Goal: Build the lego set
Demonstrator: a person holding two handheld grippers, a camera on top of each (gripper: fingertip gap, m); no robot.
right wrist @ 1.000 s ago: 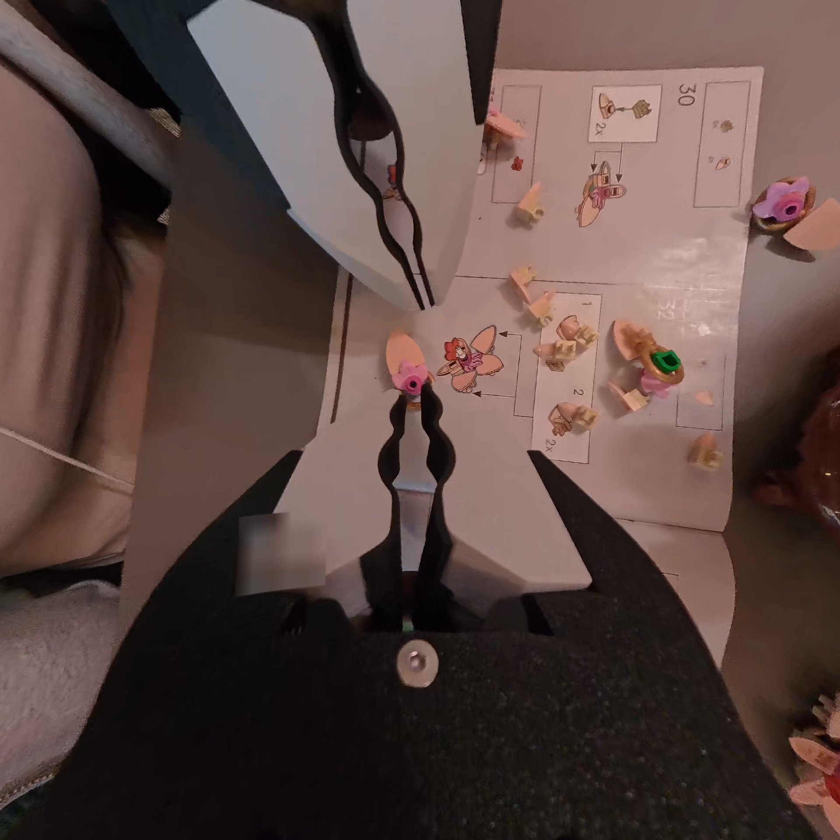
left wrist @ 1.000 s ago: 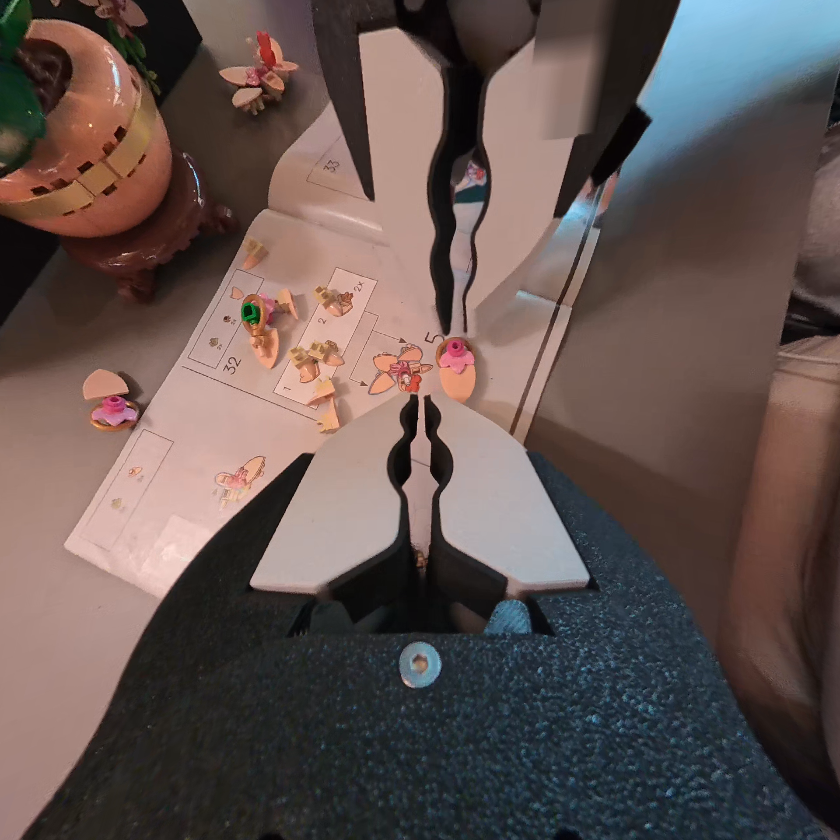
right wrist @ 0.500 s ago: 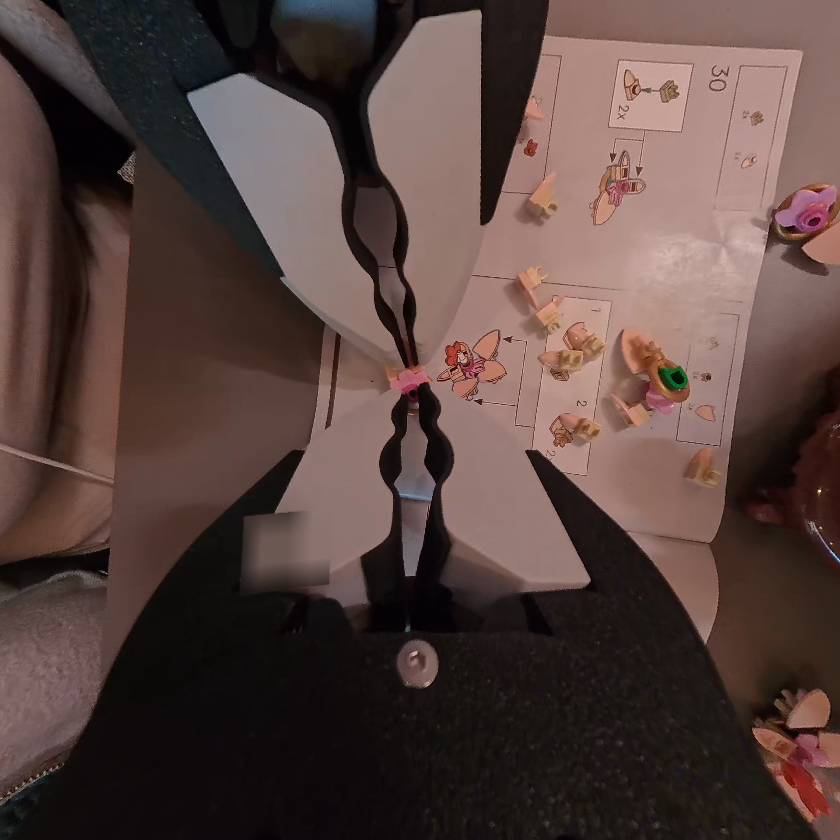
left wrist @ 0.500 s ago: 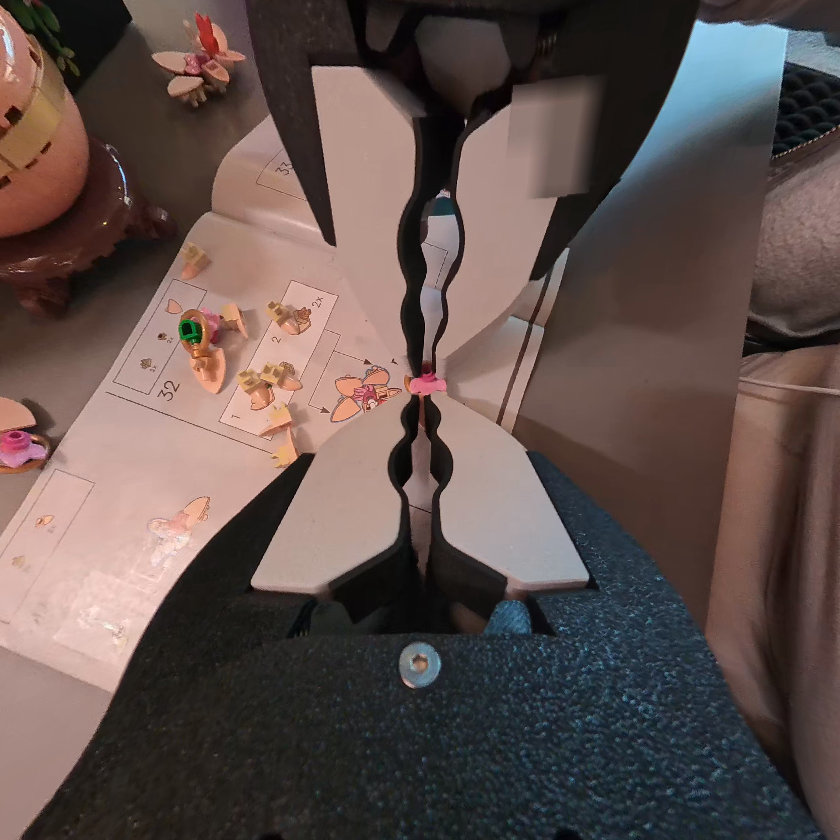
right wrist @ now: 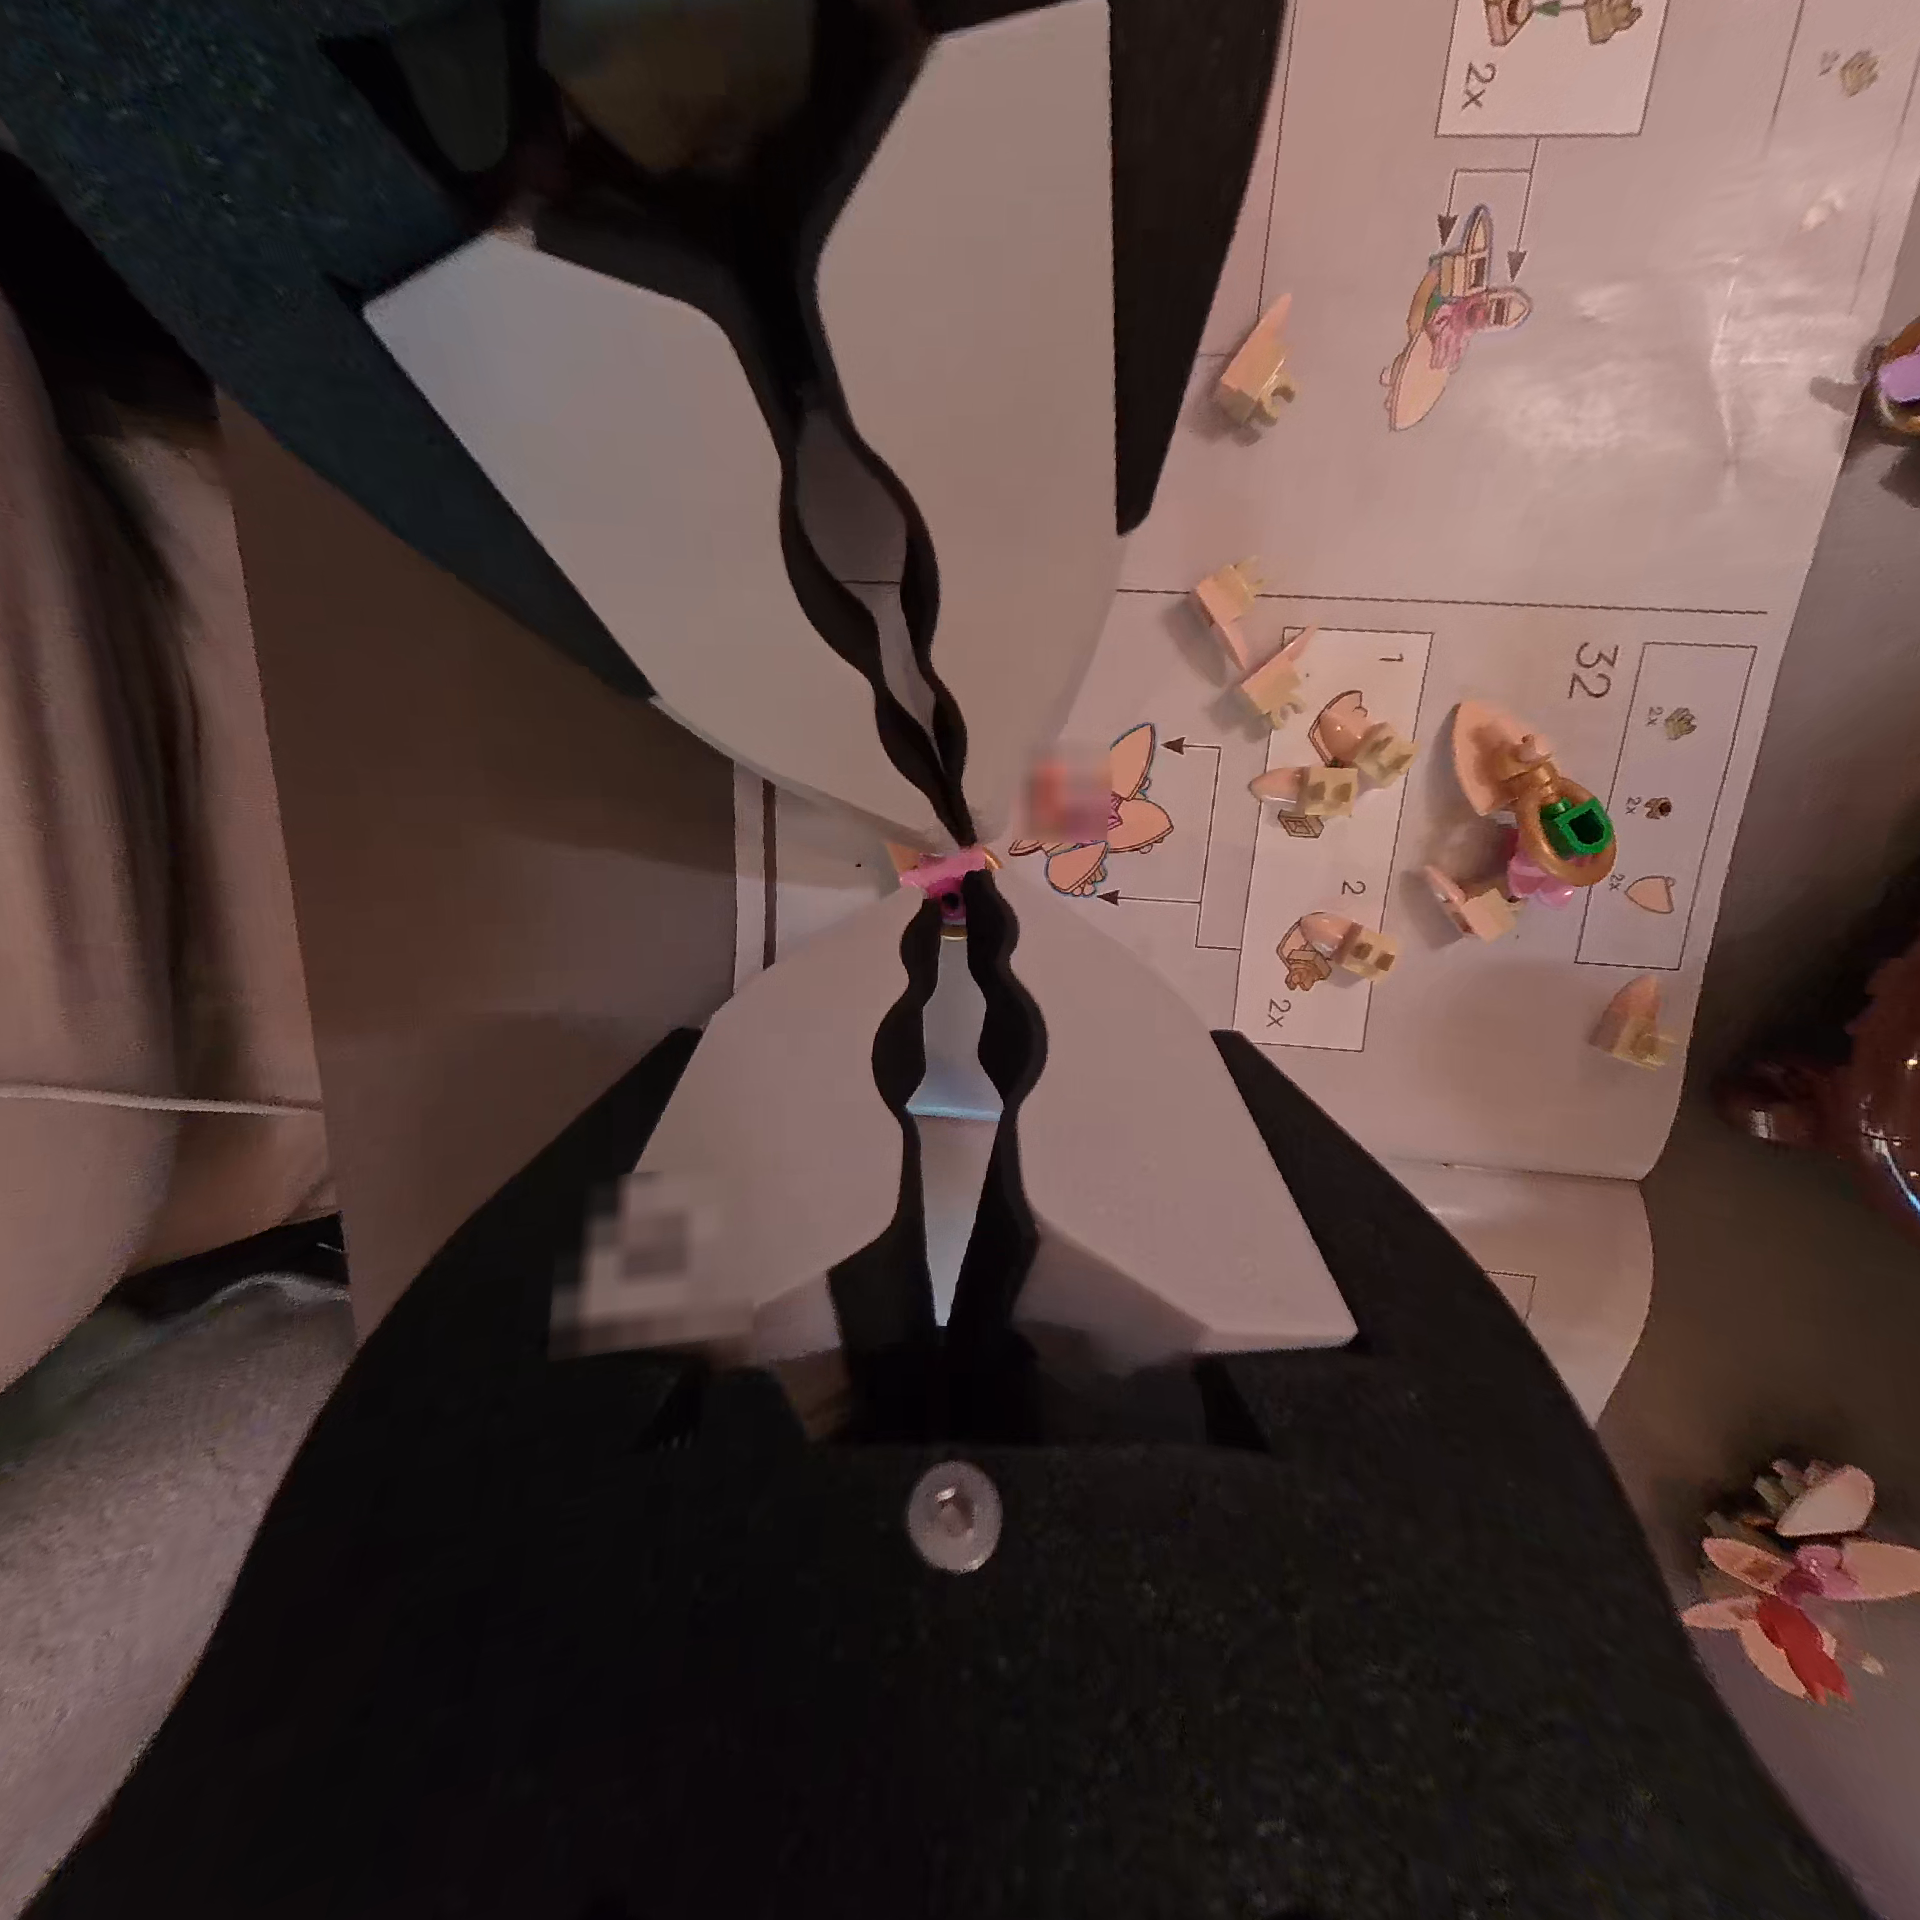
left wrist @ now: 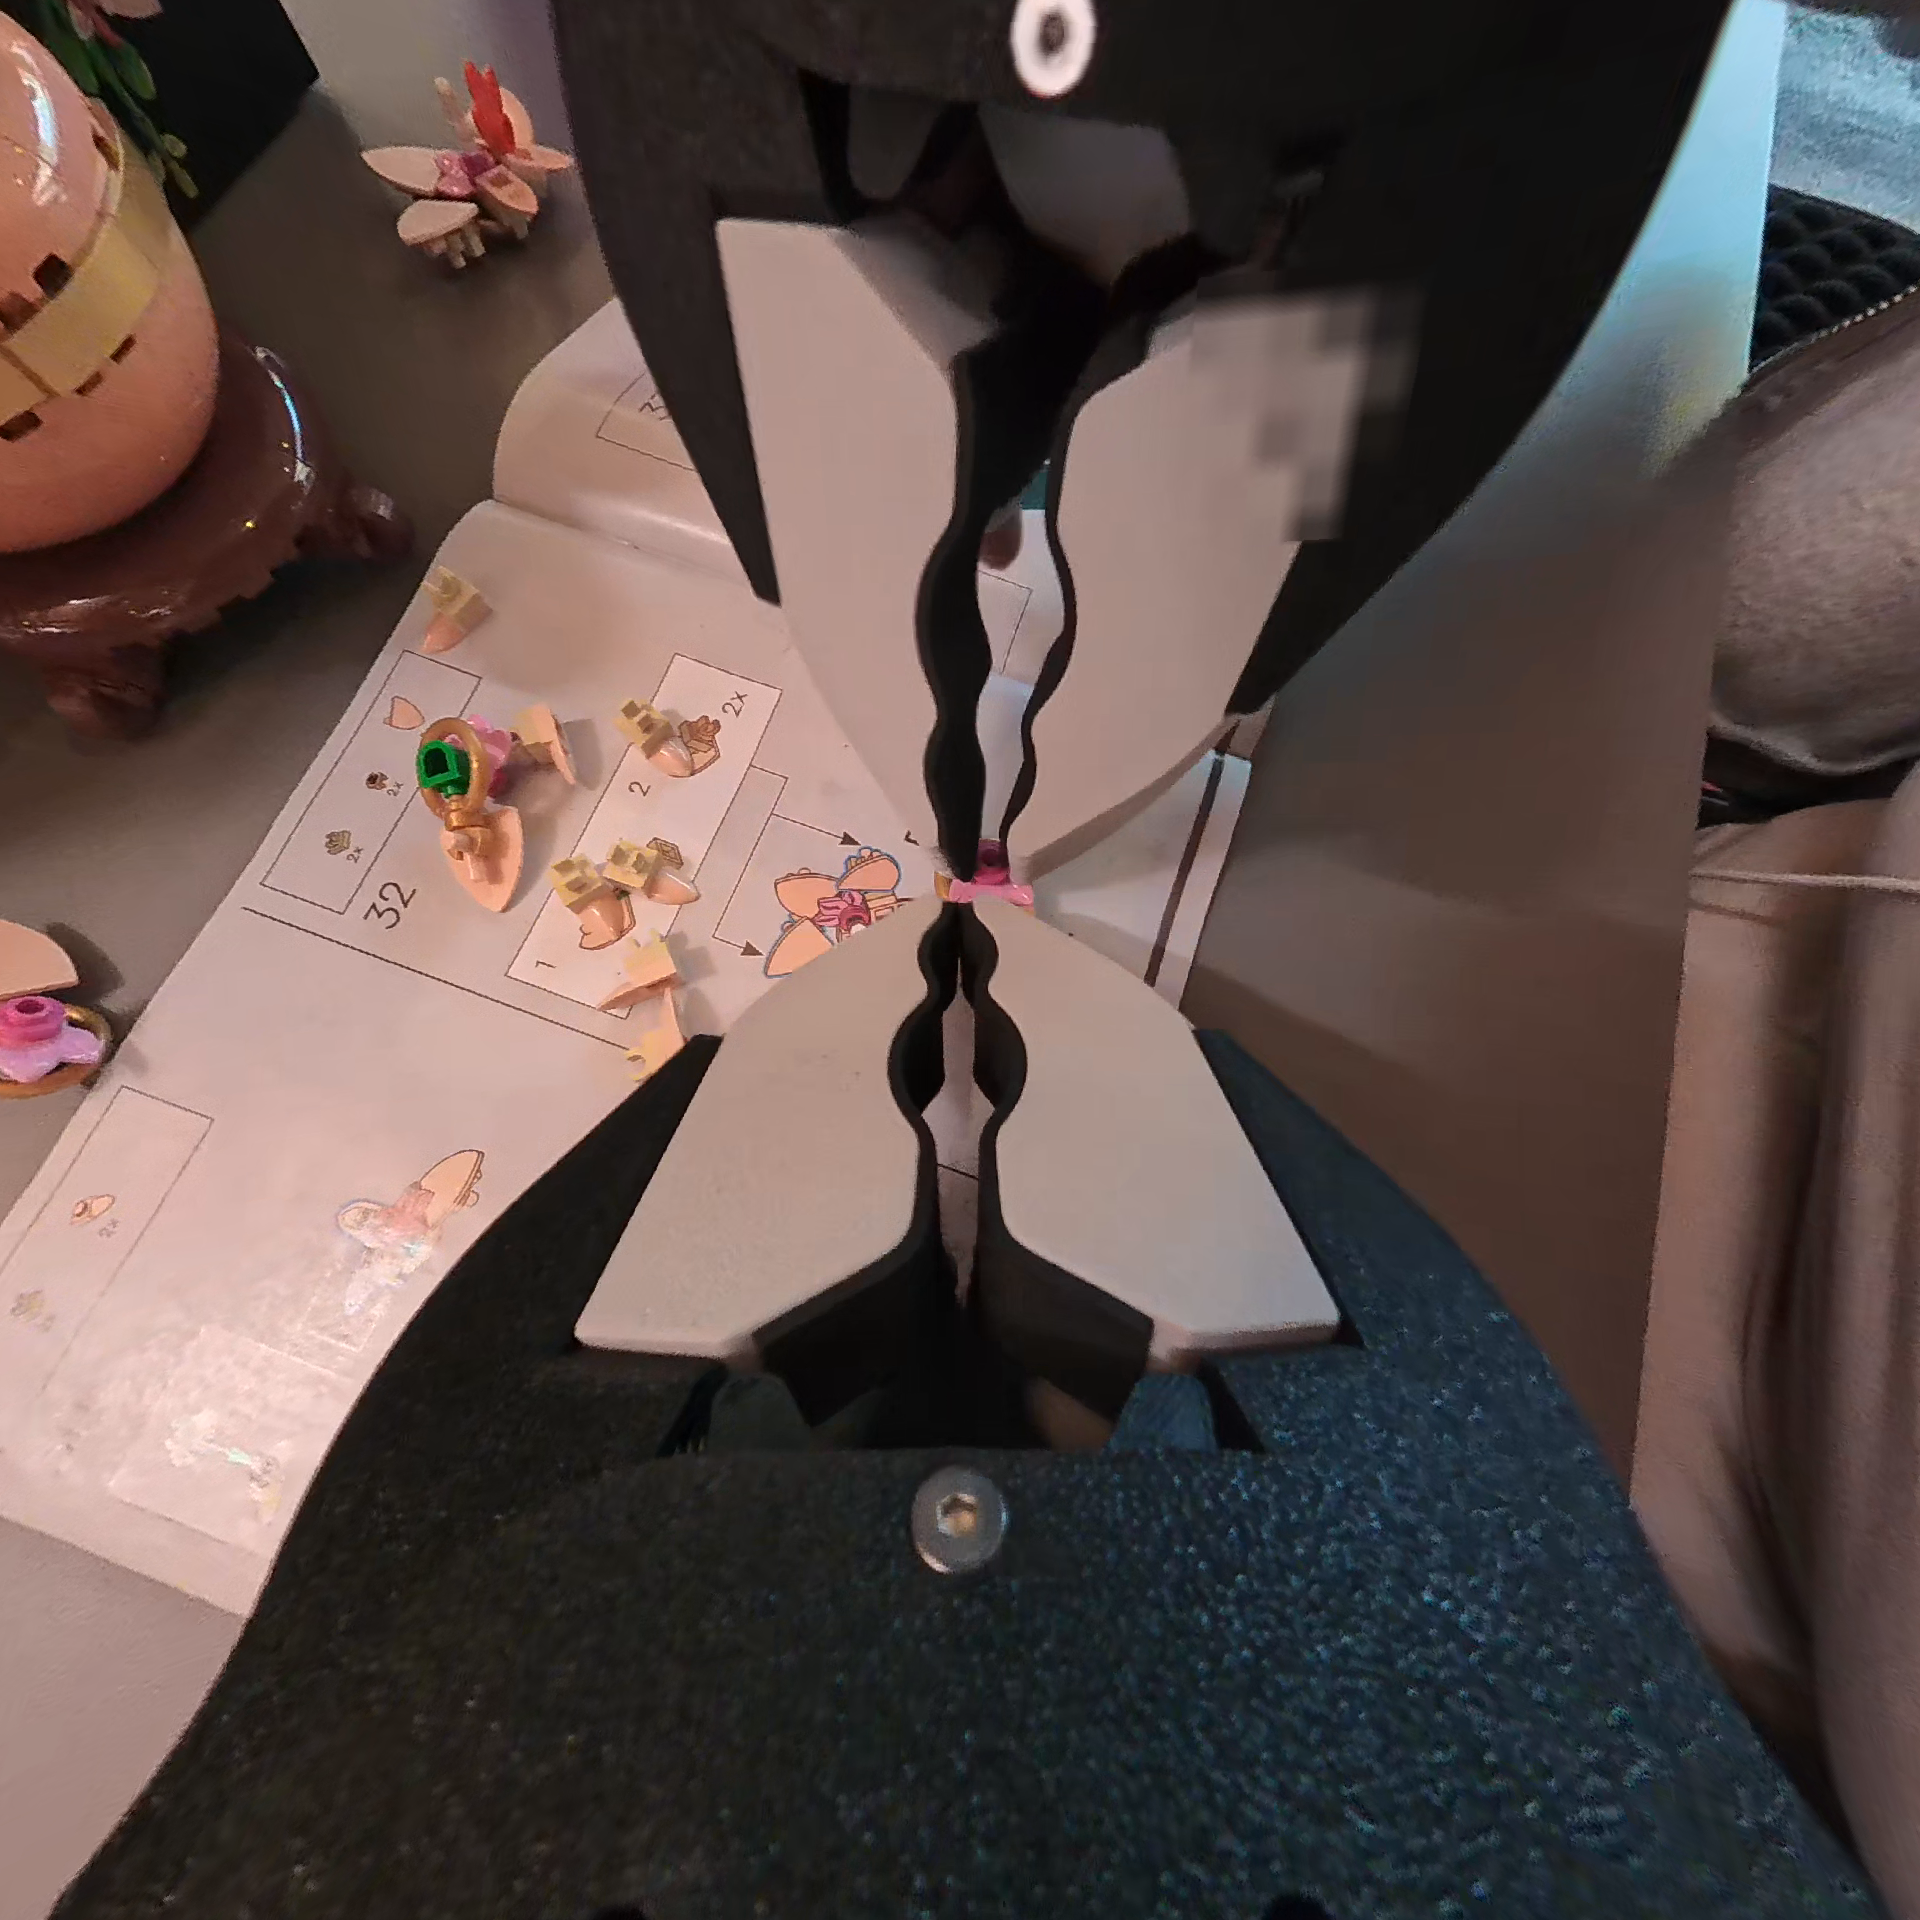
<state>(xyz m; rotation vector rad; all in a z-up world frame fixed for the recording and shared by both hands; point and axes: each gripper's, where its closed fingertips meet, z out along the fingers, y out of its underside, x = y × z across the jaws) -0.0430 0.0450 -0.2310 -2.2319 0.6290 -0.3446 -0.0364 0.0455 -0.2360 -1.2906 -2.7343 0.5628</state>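
A small pink flower piece (left wrist: 992,885) on a tan petal sits edge-on between the two grippers, which meet tip to tip above the instruction booklet (left wrist: 312,1039). My right gripper (right wrist: 951,906) is shut on the flower's dark pink stud (right wrist: 951,910); it comes in from the top of the left wrist view (left wrist: 985,847). My left gripper (left wrist: 958,916) is shut, and its tips touch the piece from the opposite side. It shows at the top of the right wrist view (right wrist: 961,829). The pink flower piece (right wrist: 938,873) is mostly hidden by the tips.
On the booklet (right wrist: 1558,499) lie several small tan pieces (left wrist: 603,894) and a gold ring assembly with a green part (left wrist: 455,774). A pink pot on a brown stand (left wrist: 104,364), a finished flower (left wrist: 468,177) and another pink flower piece (left wrist: 36,1039) stand left. A person's clothing (left wrist: 1818,1039) is right.
The flower piece lay flat on the booklet a second ago and now stands edge-on between the tips. The two grippers have closed in on each other until their tips meet at the piece.
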